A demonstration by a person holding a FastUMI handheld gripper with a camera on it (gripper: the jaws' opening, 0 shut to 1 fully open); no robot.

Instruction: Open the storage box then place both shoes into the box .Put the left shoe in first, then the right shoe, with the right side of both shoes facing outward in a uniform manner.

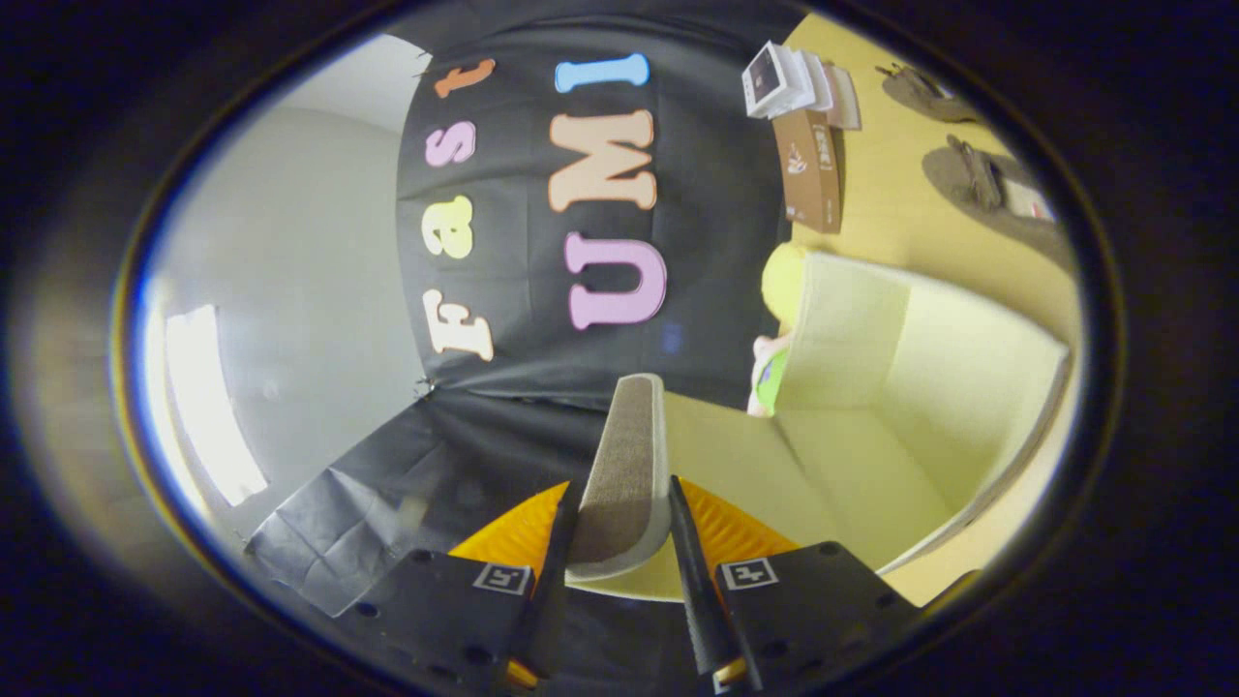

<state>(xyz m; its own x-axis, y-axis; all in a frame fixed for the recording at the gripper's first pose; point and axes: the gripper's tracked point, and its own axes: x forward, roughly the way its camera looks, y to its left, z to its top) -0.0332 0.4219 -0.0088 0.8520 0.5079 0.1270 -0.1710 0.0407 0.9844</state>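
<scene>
Gripper view, rolled strongly to one side. A shoe, seen from its grey-brown, finely textured upper with a pale sole rim at the near end, stands edge-on between the two fingers; the fingers are clenched on it, one pressing each side, so the gripper is grasping the shoe. The shoe's far end reaches just past the near wall of the storage box, a pale cream, smooth-walled container lying open, its interior panels bare and its opening turned toward the camera. The box rests on a yellow table and lies just right of the held shoe. A second shoe, brownish with a dark strap, lies on the table well beyond the box, and another dark, shoe-like item sits farther off; what it is cannot be told. A brown carton and a stack of white booklets stand at the table's far edge. A yellow-green soft toy shows behind the box's left wall. Grey wall lies to the left.
</scene>
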